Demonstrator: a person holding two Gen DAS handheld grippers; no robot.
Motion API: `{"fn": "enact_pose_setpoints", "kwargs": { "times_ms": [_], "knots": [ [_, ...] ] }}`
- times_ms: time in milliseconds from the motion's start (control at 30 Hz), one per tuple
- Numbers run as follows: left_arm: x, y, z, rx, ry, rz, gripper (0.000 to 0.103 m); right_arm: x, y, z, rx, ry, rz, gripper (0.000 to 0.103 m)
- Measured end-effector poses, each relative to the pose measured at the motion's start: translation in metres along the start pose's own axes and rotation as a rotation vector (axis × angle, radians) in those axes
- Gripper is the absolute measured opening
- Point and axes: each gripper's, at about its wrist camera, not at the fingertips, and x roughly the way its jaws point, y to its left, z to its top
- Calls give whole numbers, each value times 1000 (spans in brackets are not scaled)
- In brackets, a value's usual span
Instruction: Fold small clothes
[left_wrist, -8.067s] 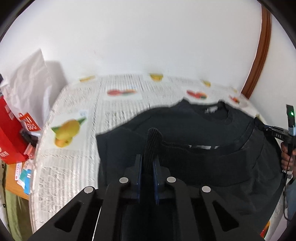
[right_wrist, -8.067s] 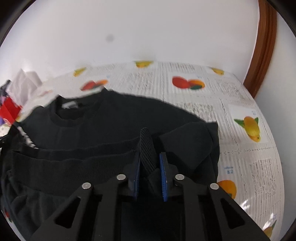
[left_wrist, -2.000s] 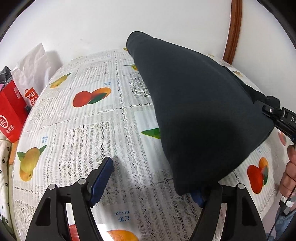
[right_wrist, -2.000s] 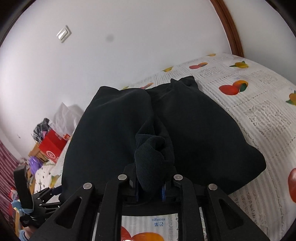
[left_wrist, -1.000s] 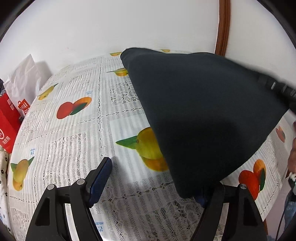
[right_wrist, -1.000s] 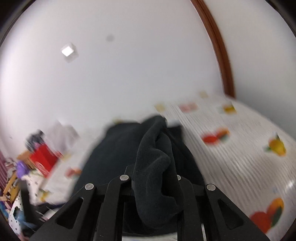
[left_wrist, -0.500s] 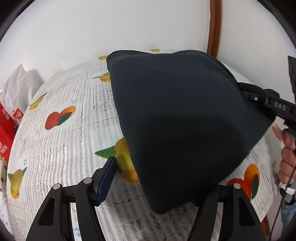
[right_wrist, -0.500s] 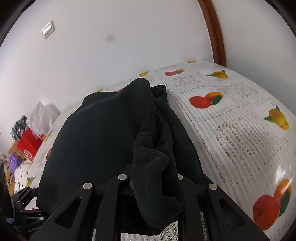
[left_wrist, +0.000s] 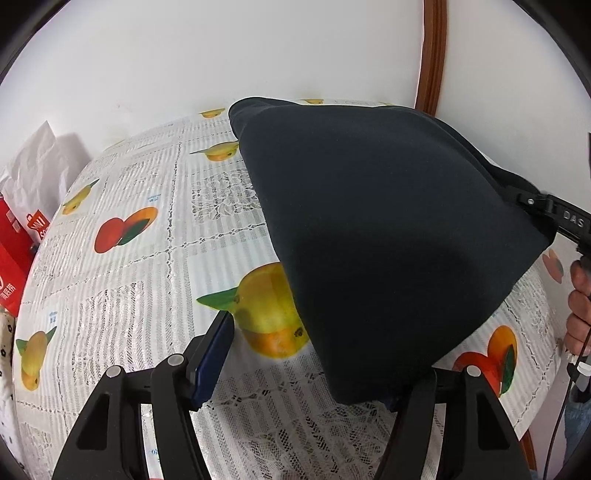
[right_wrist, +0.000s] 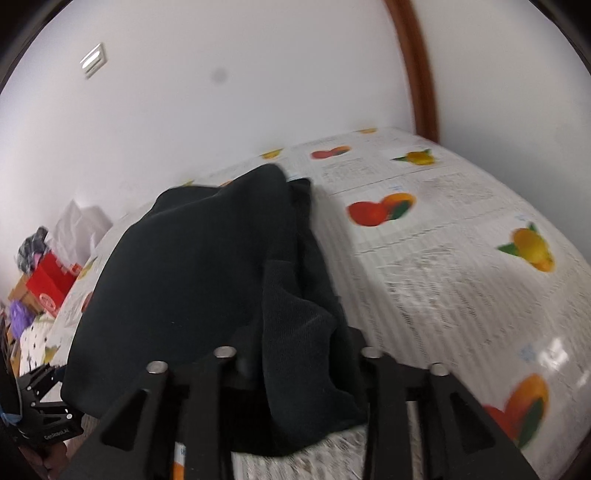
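A black sweatshirt (left_wrist: 388, 229) hangs lifted above the table with the fruit-print lace cloth (left_wrist: 140, 280). My left gripper (left_wrist: 306, 373) is open; its left finger (left_wrist: 212, 356) is bare and the garment's lower corner drapes over the right finger. My right gripper (right_wrist: 295, 369) is shut on a bunched fold of the sweatshirt (right_wrist: 207, 266) and holds it up. The right gripper also shows at the right edge of the left wrist view (left_wrist: 554, 214), at the cloth's far corner.
A red box (left_wrist: 14, 258) and a white paper bag (left_wrist: 40, 173) stand at the table's left end. A white wall and a brown door frame (left_wrist: 430, 51) lie behind. Clutter (right_wrist: 40, 273) sits past the table's far left.
My left gripper let go of the sweatshirt and opened earlier. Over the last second the right gripper swung the hanging garment; it now drapes over the left gripper's right finger.
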Motion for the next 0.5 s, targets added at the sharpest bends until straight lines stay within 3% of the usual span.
{"fn": "enact_pose_setpoints", "kwargs": {
  "times_ms": [67,133,167,200,267,400,500],
  "knots": [
    [-2,1,0,-2,-3,-5,63,-9,-4,-3,-4,-16,-31,48],
    [-2,0,1,-6,-6,-25,53,-7,-7,-8,-20,3,-34,51],
    [-4,-1,0,-4,-3,-55,37,-1,-9,-9,-30,24,-30,51],
    [-7,-3,0,-6,-6,-82,21,5,-10,-9,-27,40,-18,44],
    [-12,-8,-2,11,-17,-56,12,13,-10,-2,-14,66,66,23],
    [-19,3,-6,-9,-29,-16,9,18,13,8,-92,48,16,20],
    [-25,26,-11,-54,-24,-4,9,28,20,16,-53,71,120,20]
  ]
}}
